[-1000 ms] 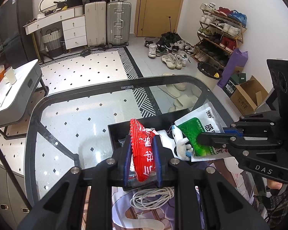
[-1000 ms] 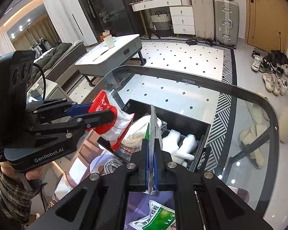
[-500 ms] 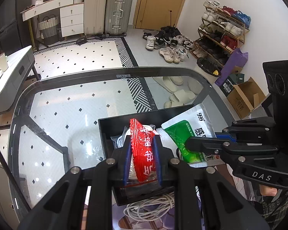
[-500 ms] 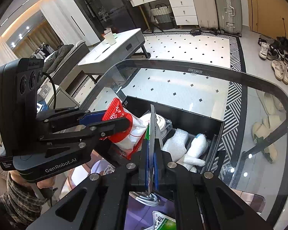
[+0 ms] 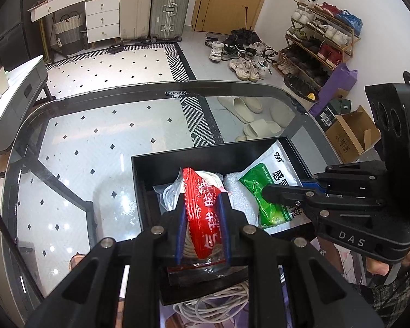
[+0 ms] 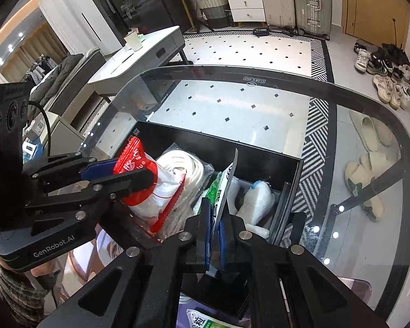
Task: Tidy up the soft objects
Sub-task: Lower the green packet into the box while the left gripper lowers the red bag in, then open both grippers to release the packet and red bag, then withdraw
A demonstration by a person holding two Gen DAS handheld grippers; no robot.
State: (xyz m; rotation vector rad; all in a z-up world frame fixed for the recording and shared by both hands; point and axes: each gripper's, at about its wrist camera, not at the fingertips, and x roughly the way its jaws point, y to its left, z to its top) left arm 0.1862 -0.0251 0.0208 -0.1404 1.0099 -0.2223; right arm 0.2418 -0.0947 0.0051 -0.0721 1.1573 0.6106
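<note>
My left gripper (image 5: 202, 218) is shut on a red and clear snack bag (image 5: 202, 205), held over the left part of a black open box (image 5: 177, 161) on the glass table. The bag also shows in the right wrist view (image 6: 147, 180). My right gripper (image 6: 215, 235) is shut on a green and white sachet (image 5: 270, 188), seen edge-on in the right wrist view (image 6: 227, 180), over the box's middle. In the box lie a bagged white cord coil (image 6: 186, 169) and white foam-wrapped items (image 6: 257, 199).
A loose white cable (image 5: 218, 303) lies on the table in front of the box. Another green sachet (image 6: 205, 321) lies near the front edge. The glass table's rim (image 5: 177, 86) curves at the far side. Shoes, slippers and suitcases sit on the floor beyond.
Both grippers have moved forward and down over the black box, still holding their bags. The box now fills more of both views.
</note>
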